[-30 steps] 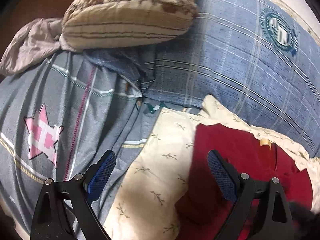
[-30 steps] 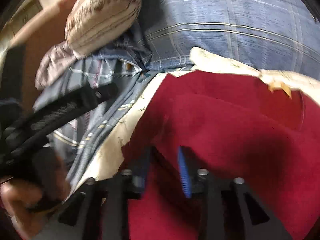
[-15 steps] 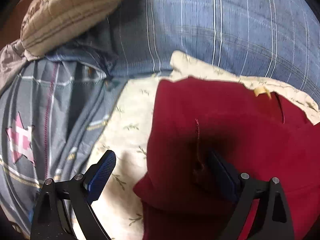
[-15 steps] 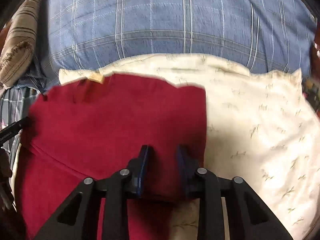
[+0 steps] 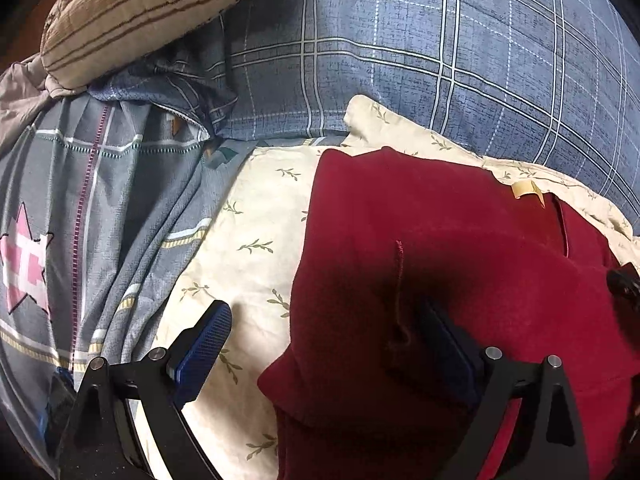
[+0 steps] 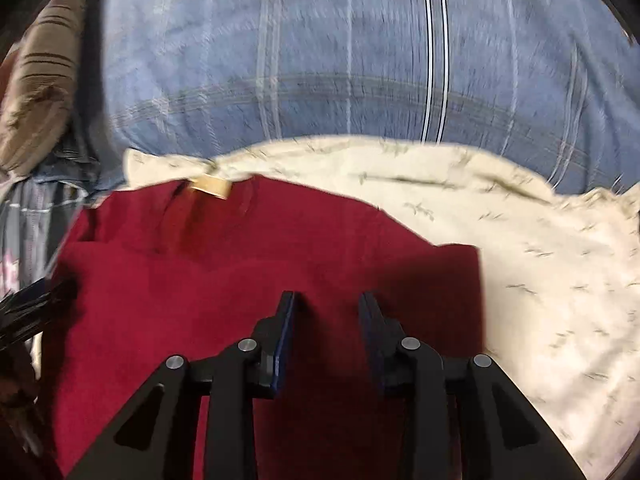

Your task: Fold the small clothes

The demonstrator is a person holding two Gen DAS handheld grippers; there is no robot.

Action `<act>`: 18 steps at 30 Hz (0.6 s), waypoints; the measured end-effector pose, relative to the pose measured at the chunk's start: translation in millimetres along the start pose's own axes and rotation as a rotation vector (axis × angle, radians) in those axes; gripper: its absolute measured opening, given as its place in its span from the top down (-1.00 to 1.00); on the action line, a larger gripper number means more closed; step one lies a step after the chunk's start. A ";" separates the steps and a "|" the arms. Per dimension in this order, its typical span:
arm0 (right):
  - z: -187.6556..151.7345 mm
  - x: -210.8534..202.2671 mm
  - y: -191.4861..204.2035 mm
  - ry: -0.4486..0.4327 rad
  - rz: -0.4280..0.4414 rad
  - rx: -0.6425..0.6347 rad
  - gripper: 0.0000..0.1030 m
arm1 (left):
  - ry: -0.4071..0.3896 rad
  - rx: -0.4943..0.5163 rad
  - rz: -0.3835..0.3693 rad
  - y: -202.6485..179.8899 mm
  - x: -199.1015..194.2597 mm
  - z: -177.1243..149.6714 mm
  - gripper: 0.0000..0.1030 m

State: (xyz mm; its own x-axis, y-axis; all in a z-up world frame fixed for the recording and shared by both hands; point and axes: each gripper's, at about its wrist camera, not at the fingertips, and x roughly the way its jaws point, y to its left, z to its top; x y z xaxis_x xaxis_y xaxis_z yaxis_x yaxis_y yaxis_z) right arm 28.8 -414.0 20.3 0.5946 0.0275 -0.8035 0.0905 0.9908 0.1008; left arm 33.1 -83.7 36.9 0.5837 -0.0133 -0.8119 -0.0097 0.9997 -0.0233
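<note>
A dark red garment (image 5: 440, 240) lies on a cream leaf-print sheet (image 5: 248, 240), with a tan label (image 5: 524, 190) at its far edge. My left gripper (image 5: 328, 340) is wide open over the garment's left edge. One pad (image 5: 204, 340) is above the sheet and the other finger (image 5: 452, 344) is above the red cloth. In the right wrist view the same garment (image 6: 240, 280) fills the lower left. My right gripper (image 6: 329, 320) hovers low over it near its right edge. Its jaws stand narrowly apart and are opening. Red cloth shows flat in the gap, and neither pad presses it.
A blue plaid duvet (image 5: 440, 60) bulges behind the sheet. A brown striped pillow (image 5: 140, 8) lies at the far left above a grey star-print cover (image 5: 80, 220). Bare cream sheet (image 6: 560, 300) stretches to the right of the garment.
The right gripper swept from the garment's left side across to its right part, narrowed, then widened slightly. The left gripper moved right and lower, from over the sheet onto the garment's left edge.
</note>
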 end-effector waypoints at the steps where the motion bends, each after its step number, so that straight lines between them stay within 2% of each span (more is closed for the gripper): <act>1: 2.4 3.4 -2.7 -0.012 -0.004 0.011 0.35 | 0.000 0.000 0.000 -0.1 0.6 0.5 -0.85; 4: 8.4 5.5 -11.1 -0.001 0.023 0.065 0.35 | -0.002 0.006 0.005 -0.7 0.7 0.9 -0.85; 7: 5.1 -13.2 -9.5 -0.001 0.024 0.062 0.32 | -0.003 0.005 0.003 -0.8 0.3 0.4 -0.85; 8: 1.1 -22.6 -8.9 -0.009 0.030 0.055 0.30 | -0.002 0.004 0.001 -0.4 0.7 0.3 -0.85; 10: -9.5 -42.1 -9.1 -0.029 0.036 0.050 0.08 | -0.001 -0.001 -0.001 0.2 0.7 0.1 -0.85; 11: -17.4 -52.7 -9.9 -0.040 0.029 0.050 0.05 | -0.002 0.000 -0.001 0.1 0.6 0.0 -0.85; 14: -39.5 -70.4 -13.2 -0.043 0.013 0.034 0.04 | -0.007 0.003 0.004 -1.1 0.2 -0.9 -0.85; 18: -56.4 -59.2 -17.8 -0.011 -0.036 -0.005 0.04 | -0.010 0.004 0.006 -1.5 -0.7 -1.4 -0.85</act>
State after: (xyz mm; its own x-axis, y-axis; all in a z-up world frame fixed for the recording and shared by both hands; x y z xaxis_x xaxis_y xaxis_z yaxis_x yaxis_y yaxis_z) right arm -53.1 -425.8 33.0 0.6000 -0.0099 -0.7999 0.1078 0.9918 0.0686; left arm 31.6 -85.2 36.7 0.5913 -0.0067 -0.8064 -0.0103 0.9998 -0.0159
